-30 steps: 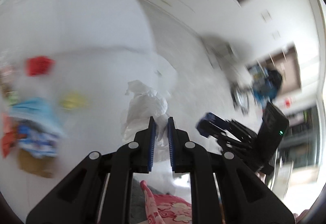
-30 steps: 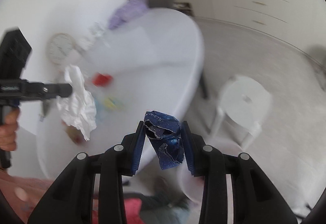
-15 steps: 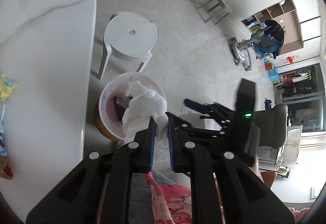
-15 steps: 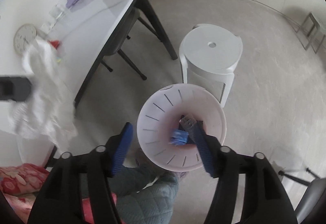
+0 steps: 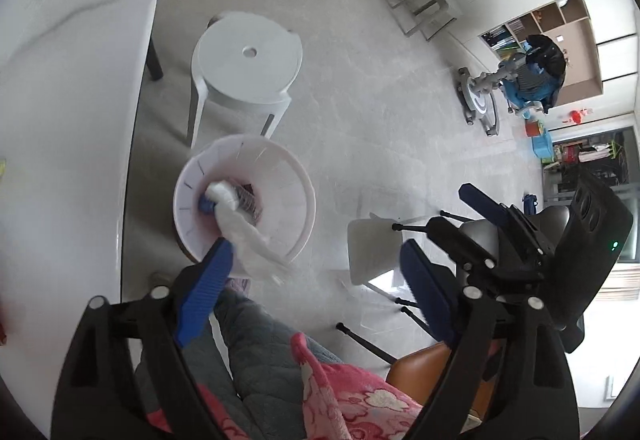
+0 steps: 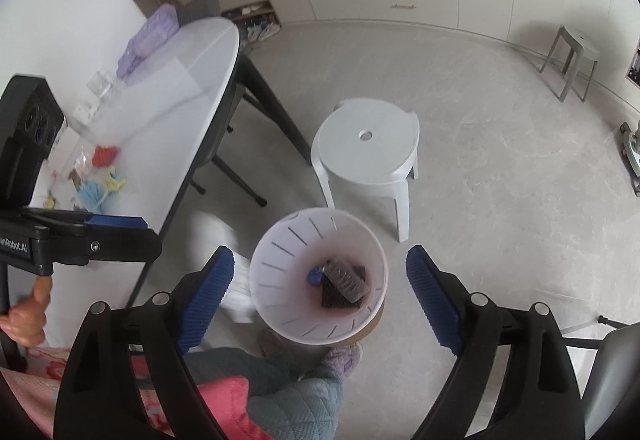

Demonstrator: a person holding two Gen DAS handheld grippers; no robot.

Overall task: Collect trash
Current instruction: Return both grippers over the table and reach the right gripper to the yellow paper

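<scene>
A white slotted trash bin [image 6: 280, 240] stands on the floor below both grippers. A dark wrapper [image 6: 344, 280] and a blue scrap [image 6: 314, 274] lie in it. My right gripper [image 6: 318, 292] hangs over the bin, its jaws opening with nothing between them. My left gripper [image 5: 316, 280] is also opening. A crumpled white tissue [image 5: 240, 228] is loose just beyond its left pad, blurred as it falls over the bin [image 5: 296, 176]. In the right wrist view the tissue [image 6: 224, 240] shows beside the bin's left rim. More trash [image 6: 100, 176] lies on the white table [image 6: 180, 88].
A white plastic stool [image 6: 368, 144] stands just behind the bin. The table's dark legs [image 6: 276, 120] and a chair base are on the left. The person's quilted legs and slipper [image 6: 344, 356] are beside the bin. A grey stool [image 6: 572, 60] stands far right.
Both grippers swung from the table to above the bin. The right one opened and dropped its blue wrapper in. The left one opened and let go of the white tissue.
</scene>
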